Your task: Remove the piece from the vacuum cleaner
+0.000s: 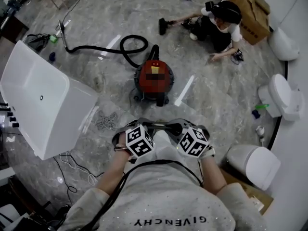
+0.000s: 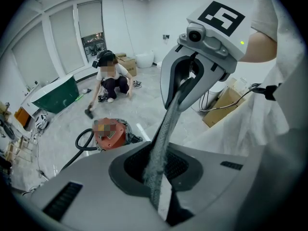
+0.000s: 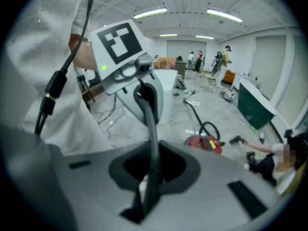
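Both forearms reach out from the body and bend inward, so the two grippers tilt down and face each other close in front of the person's white shirt. The left gripper has its fingers almost fully together, clamped on one end of the piece, a thin, speckled grey strip seen edge-on. The right gripper has its fingers just as narrowly closed on the other end, and the strip runs straight from one to the other in both gripper views. The piece hangs in the air between them, touching nothing else. The red vacuum cleaner stands on the marbled floor well ahead, apart from the piece, its black hose curling away behind it.
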`<state>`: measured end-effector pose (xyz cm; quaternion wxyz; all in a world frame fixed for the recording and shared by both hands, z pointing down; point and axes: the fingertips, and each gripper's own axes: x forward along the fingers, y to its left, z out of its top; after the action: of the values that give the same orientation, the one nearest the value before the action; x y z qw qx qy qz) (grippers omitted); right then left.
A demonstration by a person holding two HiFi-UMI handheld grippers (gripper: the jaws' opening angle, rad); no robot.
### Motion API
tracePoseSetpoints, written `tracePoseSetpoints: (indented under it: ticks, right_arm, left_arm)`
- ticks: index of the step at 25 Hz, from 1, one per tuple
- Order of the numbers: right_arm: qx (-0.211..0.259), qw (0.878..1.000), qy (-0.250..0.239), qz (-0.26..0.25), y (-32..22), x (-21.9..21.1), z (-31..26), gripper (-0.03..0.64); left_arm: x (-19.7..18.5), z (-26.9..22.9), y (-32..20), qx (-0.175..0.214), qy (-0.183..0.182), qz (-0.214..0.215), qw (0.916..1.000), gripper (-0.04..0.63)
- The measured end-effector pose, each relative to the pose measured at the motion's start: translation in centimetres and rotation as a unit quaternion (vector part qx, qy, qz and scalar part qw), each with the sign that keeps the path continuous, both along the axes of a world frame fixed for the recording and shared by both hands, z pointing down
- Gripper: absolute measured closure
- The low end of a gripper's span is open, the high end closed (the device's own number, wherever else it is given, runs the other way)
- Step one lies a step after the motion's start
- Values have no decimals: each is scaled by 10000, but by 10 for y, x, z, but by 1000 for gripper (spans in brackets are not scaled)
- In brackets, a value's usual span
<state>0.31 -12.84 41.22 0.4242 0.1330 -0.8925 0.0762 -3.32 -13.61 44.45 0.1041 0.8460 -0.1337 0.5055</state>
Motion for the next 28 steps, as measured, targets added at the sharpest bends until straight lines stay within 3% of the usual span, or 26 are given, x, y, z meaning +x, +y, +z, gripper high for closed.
tracePoseSetpoints:
  ticks: [28]
  right_arm:
    - [-47,9999,144,-59,0,4,6,577]
  left_arm:
    - [4,6,1,-322,35,-107,9994,545]
